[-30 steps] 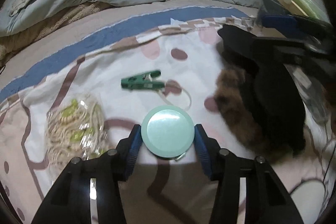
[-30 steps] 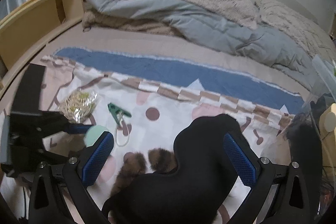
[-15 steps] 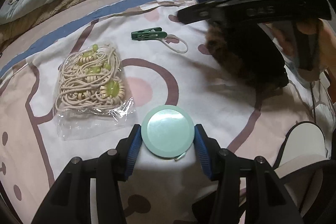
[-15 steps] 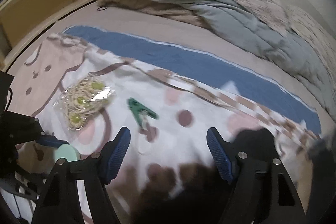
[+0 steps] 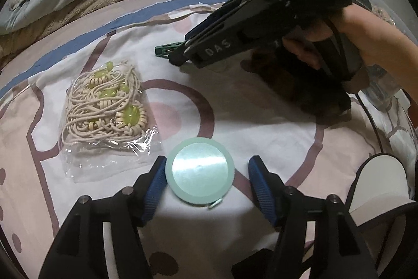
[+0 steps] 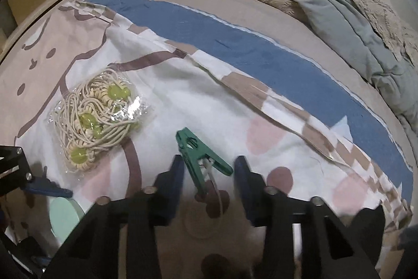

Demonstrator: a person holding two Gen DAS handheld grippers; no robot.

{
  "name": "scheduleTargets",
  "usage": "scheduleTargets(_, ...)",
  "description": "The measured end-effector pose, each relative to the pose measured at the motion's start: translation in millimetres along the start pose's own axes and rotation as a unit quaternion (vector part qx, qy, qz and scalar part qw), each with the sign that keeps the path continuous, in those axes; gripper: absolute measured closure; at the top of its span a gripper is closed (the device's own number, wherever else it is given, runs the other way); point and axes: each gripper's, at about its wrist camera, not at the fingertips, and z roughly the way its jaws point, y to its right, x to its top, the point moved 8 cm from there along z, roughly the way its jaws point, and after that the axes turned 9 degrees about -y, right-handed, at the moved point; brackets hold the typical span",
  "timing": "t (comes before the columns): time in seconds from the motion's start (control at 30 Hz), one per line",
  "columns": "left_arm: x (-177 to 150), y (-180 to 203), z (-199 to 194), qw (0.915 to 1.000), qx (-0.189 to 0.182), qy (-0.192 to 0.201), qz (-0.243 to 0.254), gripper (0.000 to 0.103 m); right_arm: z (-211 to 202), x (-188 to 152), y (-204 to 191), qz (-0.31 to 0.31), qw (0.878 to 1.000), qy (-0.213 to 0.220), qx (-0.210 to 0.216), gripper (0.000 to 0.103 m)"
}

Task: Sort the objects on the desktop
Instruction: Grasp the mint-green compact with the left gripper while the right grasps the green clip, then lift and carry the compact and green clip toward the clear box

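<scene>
Two grippers over a patterned sheet (image 6: 214, 106).
Left gripper (image 5: 207, 183), just spread, straddles the mint disc (image 5: 199, 170); right gripper (image 6: 207, 175), closing, brackets the green clip (image 6: 199, 157), bead bag (image 6: 96, 119) at ten o'clock.

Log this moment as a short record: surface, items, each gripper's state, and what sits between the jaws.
surface: patterned sheet on a bed
items: mint disc, green clip, bagged cord, dark furry item
left gripper: open, jaws just widened; disc lies between them, right pad clear of it
right gripper: open, jaws just narrowing; clip between them, pads not yet pressing
right hand: holding its gripper above the furry item
</scene>
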Motion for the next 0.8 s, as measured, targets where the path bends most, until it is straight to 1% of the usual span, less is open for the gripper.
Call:
scheduleTargets(0.03, 0.6, -1.0, -0.5, 1.0, 0.002, 0.001, -0.002, 0.048, -0.1, 0.0, -0.5, -0.005, 1.0, 0.001, -0.003, 0.067)
scheduleTargets(0.07, 1.6, -3.3, -1.5, 0.9999, 0.006, 0.004, -0.008, 0.053, -0.9, -0.4, -1.6, -0.009, 1.0, 0.002, -0.005, 0.069)
scheduleTargets(0.13, 1.7, -5.5, -3.7, 0.9999, 0.0, 0.007, -0.016, 0.053, -4.0, -1.9, -2.9, -0.014, 1.0, 0.006, -0.008, 0.07)
scheduleTargets(0.33, 0.0, -4.7, -12.2, 0.9998, 0.012, 0.012, -0.014, 0.053, -23.3, -6.6, -6.6, -0.013, 1.0, 0.022, -0.006, 0.07)
scheduleTargets(0.67, 3.8, 2.6, -51.3, 0.9985, 0.023, 0.045, -0.021, 0.053, -67.7, -21.2, -22.9, -0.015, 0.999, 0.044, 0.018, 0.07)
scheduleTargets(0.73, 3.8, 5.3, -61.6, 0.9979, 0.029, 0.054, -0.022, 0.053, -76.8, -24.5, -25.3, -0.006, 0.998, 0.044, 0.035, 0.07)
scheduleTargets(0.8, 2.7, 7.7, -68.6, 0.9975, 0.033, 0.058, -0.022, 0.053, -88.9, -28.8, -28.5, -0.002, 0.998, 0.05, 0.041, 0.07)
